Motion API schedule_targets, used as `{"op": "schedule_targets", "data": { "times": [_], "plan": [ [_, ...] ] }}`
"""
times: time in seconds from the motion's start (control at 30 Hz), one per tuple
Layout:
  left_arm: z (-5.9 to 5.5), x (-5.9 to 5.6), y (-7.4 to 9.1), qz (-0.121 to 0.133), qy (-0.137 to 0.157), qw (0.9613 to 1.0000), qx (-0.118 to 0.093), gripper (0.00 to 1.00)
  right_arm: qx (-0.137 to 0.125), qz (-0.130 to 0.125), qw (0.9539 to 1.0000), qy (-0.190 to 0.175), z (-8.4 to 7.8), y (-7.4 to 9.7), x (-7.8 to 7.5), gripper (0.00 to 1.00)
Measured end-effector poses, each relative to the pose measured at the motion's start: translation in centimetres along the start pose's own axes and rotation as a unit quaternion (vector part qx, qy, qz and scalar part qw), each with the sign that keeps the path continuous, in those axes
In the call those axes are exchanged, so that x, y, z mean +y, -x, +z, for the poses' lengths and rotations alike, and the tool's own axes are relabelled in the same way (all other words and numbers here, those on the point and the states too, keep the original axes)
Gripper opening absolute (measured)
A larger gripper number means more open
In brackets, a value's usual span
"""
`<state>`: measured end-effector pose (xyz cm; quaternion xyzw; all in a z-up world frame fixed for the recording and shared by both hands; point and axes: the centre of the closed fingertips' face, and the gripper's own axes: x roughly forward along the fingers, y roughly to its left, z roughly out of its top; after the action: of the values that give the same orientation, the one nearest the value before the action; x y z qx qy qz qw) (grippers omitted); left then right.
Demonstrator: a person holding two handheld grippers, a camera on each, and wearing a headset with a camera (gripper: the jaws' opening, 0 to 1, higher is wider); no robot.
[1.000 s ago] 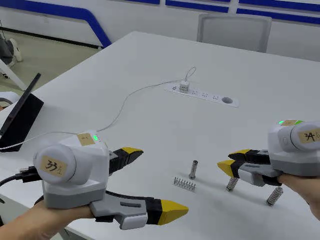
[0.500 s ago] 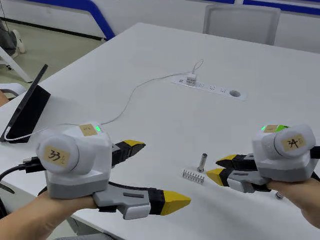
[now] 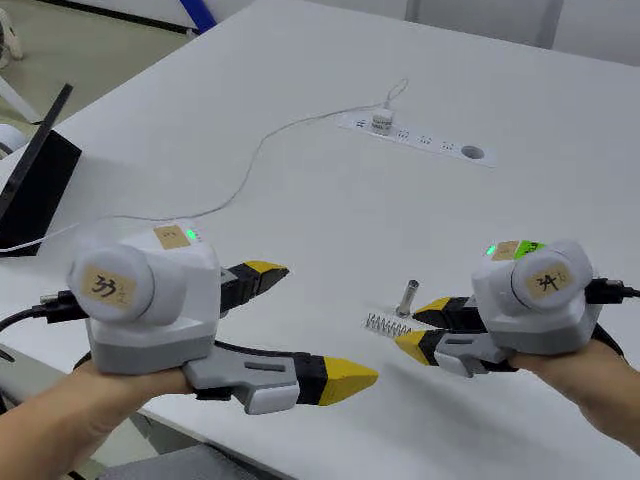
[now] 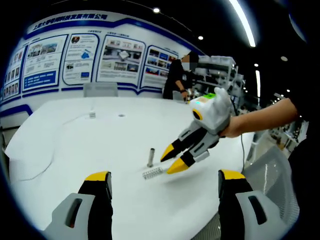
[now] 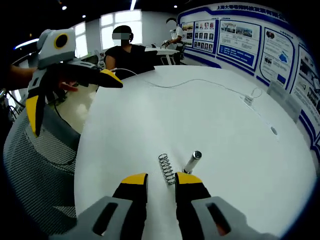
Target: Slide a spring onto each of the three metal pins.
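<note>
My left gripper (image 3: 310,325), lower left, gapes wide, empty. My right gripper (image 3: 420,325), lower right, is slightly parted, empty, just beside the spring (image 3: 382,323).

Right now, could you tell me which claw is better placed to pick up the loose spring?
The right claw: its open tips sit just beside the spring and bare pin, while the left claw hangs farther away.

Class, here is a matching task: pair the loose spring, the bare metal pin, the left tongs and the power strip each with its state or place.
1. spring
2. metal pin
3. left tongs
4. power strip

A. stands upright, nothing on it
B. wide open, holding nothing
C. lies on its side
D. flat, white, farthest away

Pairs: 1-C, 2-A, 3-B, 4-D
</note>
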<state>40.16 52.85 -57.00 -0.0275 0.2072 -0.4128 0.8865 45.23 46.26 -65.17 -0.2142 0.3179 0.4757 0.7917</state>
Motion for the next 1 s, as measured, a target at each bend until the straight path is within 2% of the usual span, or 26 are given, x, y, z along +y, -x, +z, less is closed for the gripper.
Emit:
{"op": "schedule_targets", "data": {
  "times": [0.17, 0.27, 0.4, 0.63, 0.87, 1.0],
  "plan": [
    [-0.2, 0.3, 0.2, 0.003, 0.008, 1.0, 0.0, 0.89, 0.025, -0.006, 0.9995, 0.021, -0.6, -1.4, -0.8, 0.21],
    [-0.3, 0.4, 0.3, 0.005, 0.013, 0.9999, -0.001, 0.89, 0.032, 0.013, 0.9994, 0.005, -1.0, -2.0, -0.7, 0.2],
    [-0.8, 0.8, 0.3, 0.008, 0.018, 0.9998, 0.004, 0.89, 0.044, 0.011, 0.9989, 0.008, -1.7, -2.4, -1.1, 0.2],
    [-1.0, 0.9, 0.0, 0.006, 0.023, 0.9997, 0.007, 0.88, 0.042, 0.029, 0.9986, -0.01, -1.9, -2.6, -1.1, 0.19],
    [-0.9, 0.7, -0.4, 0.003, 0.022, 0.9997, 0.009, 0.88, 0.039, 0.031, 0.9987, -0.008, -1.9, -2.6, -1.2, 0.16],
    [-0.8, 0.5, -0.3, 0.004, 0.019, 0.9997, 0.013, 0.88, 0.035, 0.038, 0.9986, 0.004, -1.8, -2.6, -0.6, 0.12]
  ]
}}
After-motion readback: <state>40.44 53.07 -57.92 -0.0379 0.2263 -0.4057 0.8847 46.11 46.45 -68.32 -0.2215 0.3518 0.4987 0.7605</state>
